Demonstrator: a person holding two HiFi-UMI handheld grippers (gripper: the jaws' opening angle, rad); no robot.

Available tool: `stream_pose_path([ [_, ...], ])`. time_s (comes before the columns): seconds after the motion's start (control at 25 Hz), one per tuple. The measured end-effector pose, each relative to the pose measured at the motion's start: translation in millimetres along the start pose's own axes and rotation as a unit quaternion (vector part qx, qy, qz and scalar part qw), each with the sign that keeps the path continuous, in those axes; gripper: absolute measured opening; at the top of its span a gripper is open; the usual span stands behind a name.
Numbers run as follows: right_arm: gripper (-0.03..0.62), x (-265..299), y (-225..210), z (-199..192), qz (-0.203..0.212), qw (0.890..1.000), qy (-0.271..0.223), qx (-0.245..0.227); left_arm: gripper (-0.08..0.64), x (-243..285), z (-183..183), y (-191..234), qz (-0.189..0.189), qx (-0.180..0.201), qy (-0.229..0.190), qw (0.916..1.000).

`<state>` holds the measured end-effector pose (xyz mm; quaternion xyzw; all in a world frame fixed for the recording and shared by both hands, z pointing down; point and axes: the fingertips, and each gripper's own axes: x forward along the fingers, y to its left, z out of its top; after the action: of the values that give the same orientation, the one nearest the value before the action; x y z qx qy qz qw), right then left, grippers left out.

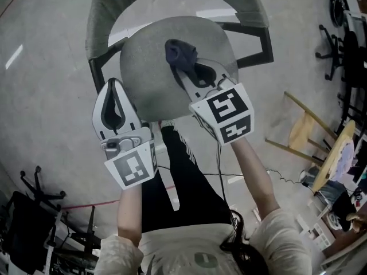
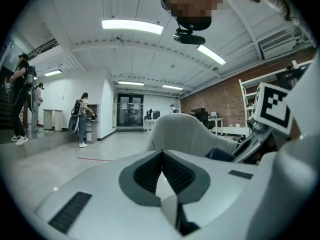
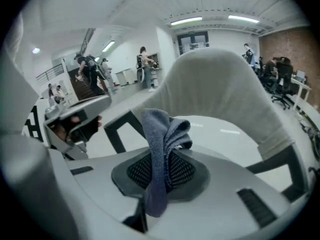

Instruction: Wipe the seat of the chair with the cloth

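The chair's round grey seat [image 1: 155, 67] lies ahead of me, with its grey backrest [image 1: 114, 4] beyond it. A dark blue cloth [image 1: 180, 51] hangs bunched over the seat's middle, and my right gripper [image 1: 183, 67] is shut on it. In the right gripper view the cloth [image 3: 162, 149] stands up between the jaws in front of the backrest [image 3: 225, 84]. My left gripper [image 1: 114, 87] hovers at the seat's front left edge, shut with nothing in it. Its closed fingertips [image 2: 161, 156] point toward the backrest [image 2: 180, 131].
Black armrests [image 1: 255, 44] flank the seat. A wooden stool [image 1: 307, 133] stands to the right, office chairs [image 1: 338, 44] at the far right, a black stand [image 1: 28, 211] at lower left. A cable [image 1: 275, 176] trails on the concrete floor. People [image 2: 82, 119] stand far off.
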<state>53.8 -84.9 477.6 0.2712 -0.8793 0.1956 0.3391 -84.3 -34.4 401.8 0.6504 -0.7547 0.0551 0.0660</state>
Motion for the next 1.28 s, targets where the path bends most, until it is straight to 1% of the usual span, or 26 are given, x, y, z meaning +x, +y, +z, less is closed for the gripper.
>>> stream_pose_path([
  [0.08, 0.055, 10.5, 42.3, -1.9, 0.049, 0.999, 0.000, 0.003, 0.015, -8.2, -4.0, 14.7, 0.014, -0.001, 0.001, 0.9999],
  [0.16, 0.055, 24.9, 83.8, -16.5, 0.095, 0.995, 0.016, 0.005, 0.015, -17.4, -10.8, 31.0, 0.029, -0.005, 0.006, 0.9996],
  [0.24, 0.055, 39.8, 121.1, -38.5, 0.134, 0.990, 0.044, 0.007, 0.015, -27.1, -18.7, 46.8, 0.045, -0.009, 0.013, 0.9989],
  [0.32, 0.055, 57.4, 151.4, -65.3, 0.170, 0.983, 0.068, 0.023, 0.015, -35.0, -25.6, 58.8, 0.056, -0.007, 0.019, 0.9982],
  [0.4, 0.055, 77.3, 171.0, -95.7, 0.189, 0.977, 0.092, 0.045, 0.015, -40.9, -31.3, 66.4, 0.062, -0.003, 0.025, 0.9978],
  [0.48, 0.055, 94.1, 179.8, -123.0, 0.185, 0.974, 0.117, 0.057, 0.015, -44.8, -36.1, 70.7, 0.063, -0.004, 0.031, 0.9975],
  [0.56, 0.055, 106.0, 181.6, -142.9, 0.168, 0.974, 0.137, 0.059, 0.015, -46.7, -39.1, 72.0, 0.061, -0.010, 0.034, 0.9975],
  [0.68, 0.055, 114.0, 181.6, -163.4, 0.147, 0.975, 0.157, 0.061, 0.015, -49.0, -43.4, 68.2, 0.058, -0.016, 0.042, 0.9973],
  [0.76, 0.055, 115.0, 178.7, -173.7, 0.137, 0.975, 0.165, 0.055, 0.015, -50.1, -46.3, 63.3, 0.054, -0.018, 0.046, 0.9973],
  [0.84, 0.055, 113.4, 173.0, -179.6, 0.131, 0.976, 0.168, 0.051, 0.015, -50.8, -48.0, 58.2, 0.052, -0.022, 0.049, 0.9972],
  [0.92, 0.055, 111.5, 166.7, -181.5, 0.129, 0.976, 0.166, 0.058, 0.015, -50.7, -49.9, 53.0, 0.048, -0.025, 0.053, 0.9971],
  [1.0, 0.055, 110.8, 161.8, -182.4, 0.129, 0.976, 0.163, 0.063, 0.015, -50.0, -52.9, 46.7, 0.041, -0.025, 0.057, 0.9972],
  [1.16, 0.055, 105.9, 150.8, -183.9, 0.127, 0.977, 0.163, 0.059, 0.015, -51.4, -59.5, 30.7, 0.023, -0.021, 0.075, 0.9967],
  [1.28, 0.055, 97.5, 132.4, -186.8, 0.114, 0.977, 0.160, 0.081, 0.015, -50.6, -62.8, 18.0, 0.010, -0.018, 0.083, 0.9963],
])
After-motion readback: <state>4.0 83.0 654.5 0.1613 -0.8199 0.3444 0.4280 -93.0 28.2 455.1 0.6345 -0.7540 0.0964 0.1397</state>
